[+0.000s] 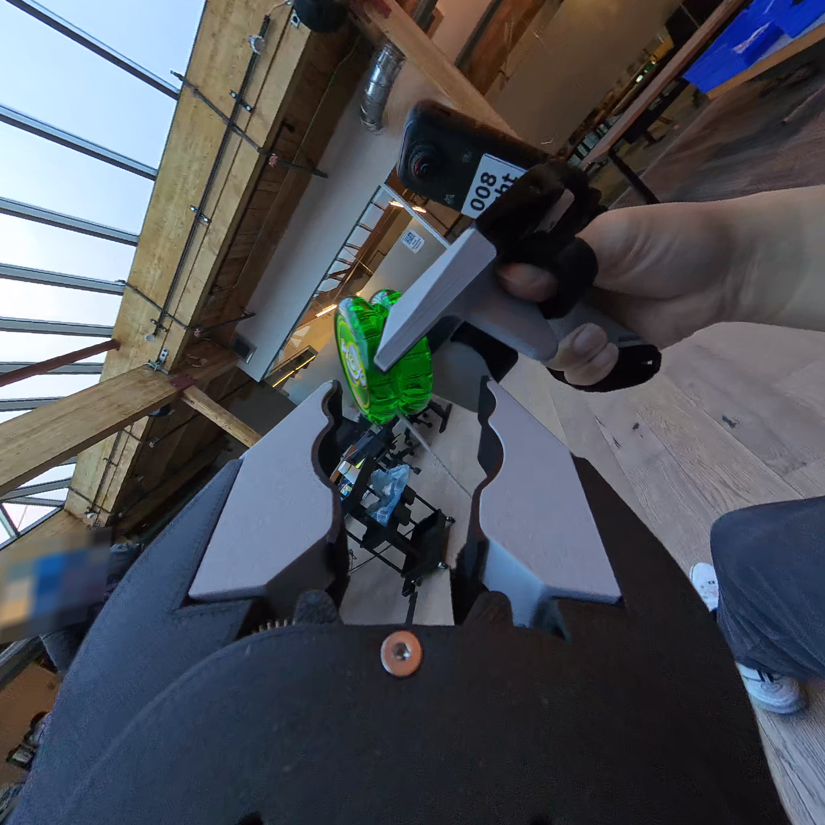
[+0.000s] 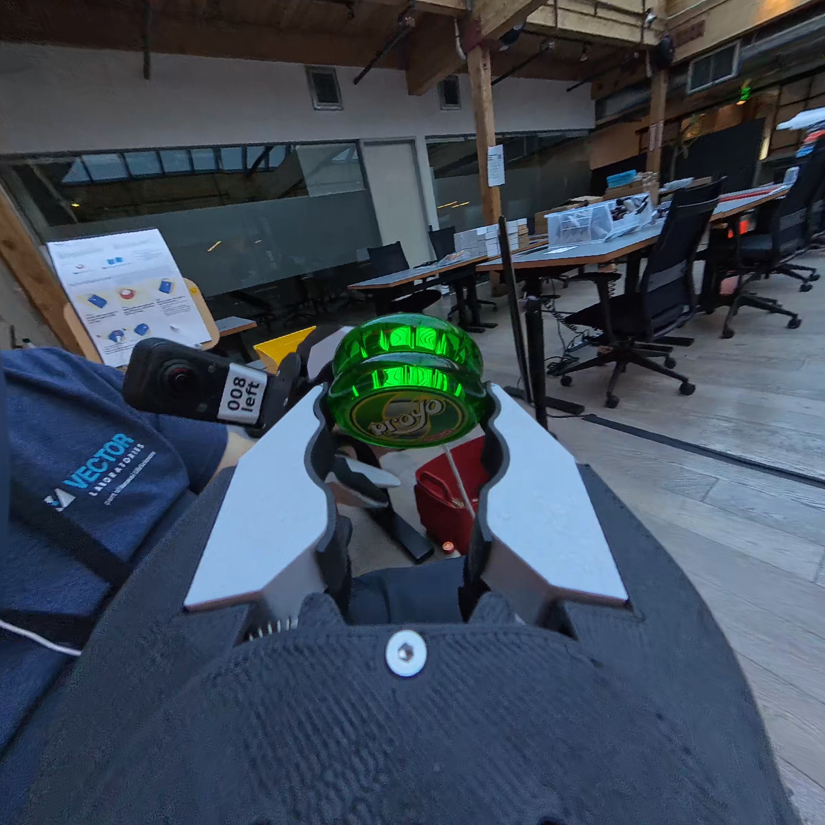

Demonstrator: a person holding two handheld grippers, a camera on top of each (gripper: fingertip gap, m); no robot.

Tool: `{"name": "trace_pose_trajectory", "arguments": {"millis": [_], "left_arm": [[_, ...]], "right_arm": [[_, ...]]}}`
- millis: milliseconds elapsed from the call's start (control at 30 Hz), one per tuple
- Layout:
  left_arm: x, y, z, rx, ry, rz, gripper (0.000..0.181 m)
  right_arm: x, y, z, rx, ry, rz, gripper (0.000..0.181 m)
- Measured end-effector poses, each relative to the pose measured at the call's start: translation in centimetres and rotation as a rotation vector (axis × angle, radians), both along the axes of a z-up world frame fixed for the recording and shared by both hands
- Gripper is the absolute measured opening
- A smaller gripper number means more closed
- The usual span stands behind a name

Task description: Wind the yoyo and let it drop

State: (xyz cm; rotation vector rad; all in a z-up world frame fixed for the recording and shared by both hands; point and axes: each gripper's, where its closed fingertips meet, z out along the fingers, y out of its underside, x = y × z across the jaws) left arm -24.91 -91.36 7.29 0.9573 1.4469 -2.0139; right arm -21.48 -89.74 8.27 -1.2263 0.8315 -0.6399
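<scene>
Yoyo point(image 1: 384, 357), translucent green with a printed disc on its side, sits in the left wrist view just beyond the tips of the left gripper point(image 1: 408, 393), clamped by the right gripper point(image 1: 393, 352), which reaches in from the upper right. A bare hand point(image 1: 669, 277) with black straps around the fingers holds that right gripper by its handle, and a black camera point(image 1: 442, 156) bearing a white label sits on top of it. The left gripper's own jaws stand apart with nothing between them. A thin white string point(image 1: 419, 439) runs from the yoyo's lower edge toward the inner side of the right-hand finger. Wooden floor point(image 1: 669, 424) and skylight bars fill the tilted background.

From the right wrist view, the yoyo point(image 2: 406, 379) is pinched at the tips of the right gripper point(image 2: 406, 393), one grey finger on each side of it, its printed face turned toward the camera. The string point(image 2: 460, 484) hangs down from it between the fingers. The left gripper point(image 2: 312, 357) lies just behind and left of the yoyo; its jaws are mostly hidden here. A red container point(image 2: 446, 500) sits on the floor below, and desks and black office chairs point(image 2: 647, 294) stand at the right.
</scene>
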Motion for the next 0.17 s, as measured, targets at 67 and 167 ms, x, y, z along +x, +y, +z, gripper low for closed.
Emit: {"name": "trace_pose_trajectory", "arguments": {"millis": [67, 167], "left_arm": [[0.1, 0.7, 0.0, 0.041, -0.033, -0.031, 0.063], [-0.5, 1.8, -0.6, 0.177, -0.101, -0.140, 0.069]], "right_arm": [[-0.5, 0.4, -1.0, -0.002, 0.045, 0.049, 0.064], [-1.4, 0.9, -2.7, -0.006, 0.130, 0.128, 0.065]]}}
